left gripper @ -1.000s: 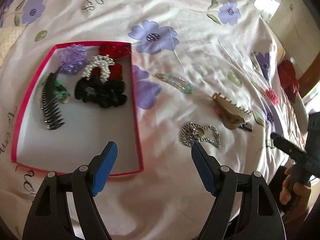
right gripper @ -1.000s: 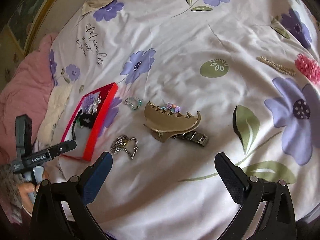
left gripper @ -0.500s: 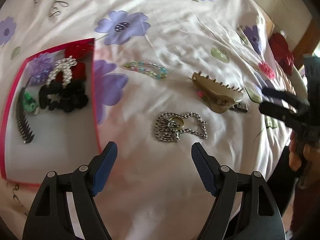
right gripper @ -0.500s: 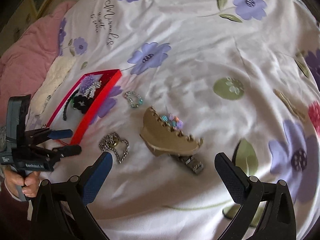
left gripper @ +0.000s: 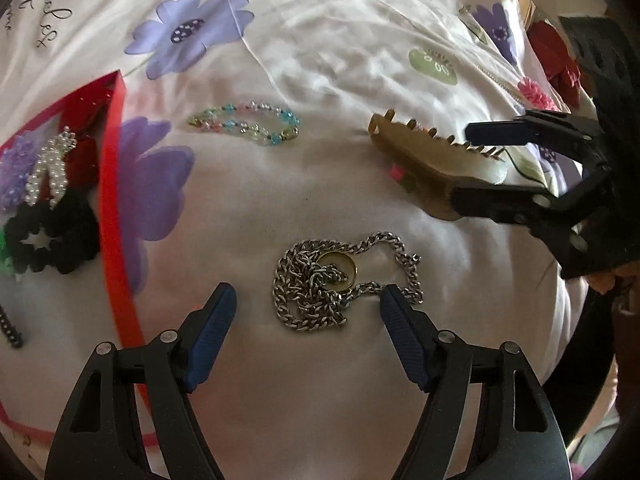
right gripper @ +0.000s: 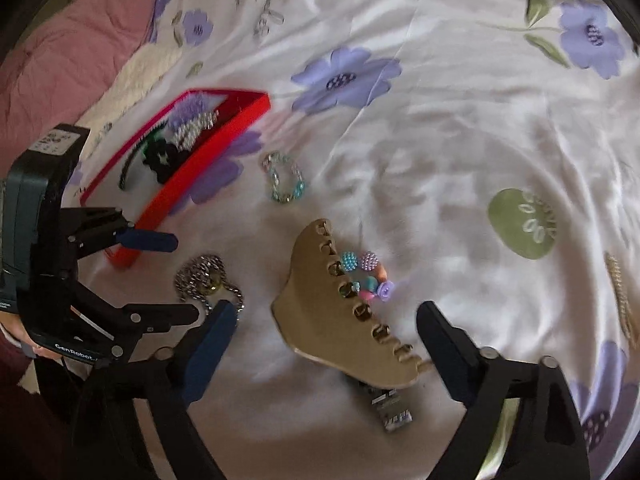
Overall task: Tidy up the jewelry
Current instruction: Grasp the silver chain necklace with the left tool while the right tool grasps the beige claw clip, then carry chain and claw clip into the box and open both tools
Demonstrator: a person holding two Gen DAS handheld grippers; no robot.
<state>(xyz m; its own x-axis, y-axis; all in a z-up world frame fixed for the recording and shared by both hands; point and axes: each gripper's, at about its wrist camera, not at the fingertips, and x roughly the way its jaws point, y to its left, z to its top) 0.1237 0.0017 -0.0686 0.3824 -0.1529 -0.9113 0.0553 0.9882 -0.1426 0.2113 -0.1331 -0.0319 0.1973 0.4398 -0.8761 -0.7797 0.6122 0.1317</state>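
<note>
The silver chain (left gripper: 340, 280), heaped in a loose coil with a gold ring (left gripper: 340, 270) lying in it, sits on the flowered bedsheet (left gripper: 320, 60) just to the right of the red tray (left gripper: 116, 200), apart from its near wall. The left gripper (left gripper: 308, 300) hangs directly over it with its blue pads spread wide; the right pad looks to be touching or just over the chain's nearest links, the left pad well clear of the coil. By my judgement the step in hand is the pick-up of this chain, and the next move calls for lowering onto the sheet and closing so the bulk of the coil and the ring are both caught, since loose links could slip out or drag. The tray already holds a black scrunchie (left gripper: 52, 236), a pearl clip (left gripper: 50, 172) and a purple piece. Farther from the tray, beyond the chain, lies the tan claw clip (right gripper: 348, 316), framed by the right gripper (right gripper: 320, 328), whose fingers also stand wide apart, gripping nothing. A beaded bracelet (left gripper: 244, 122) rests between tray and clip.
</note>
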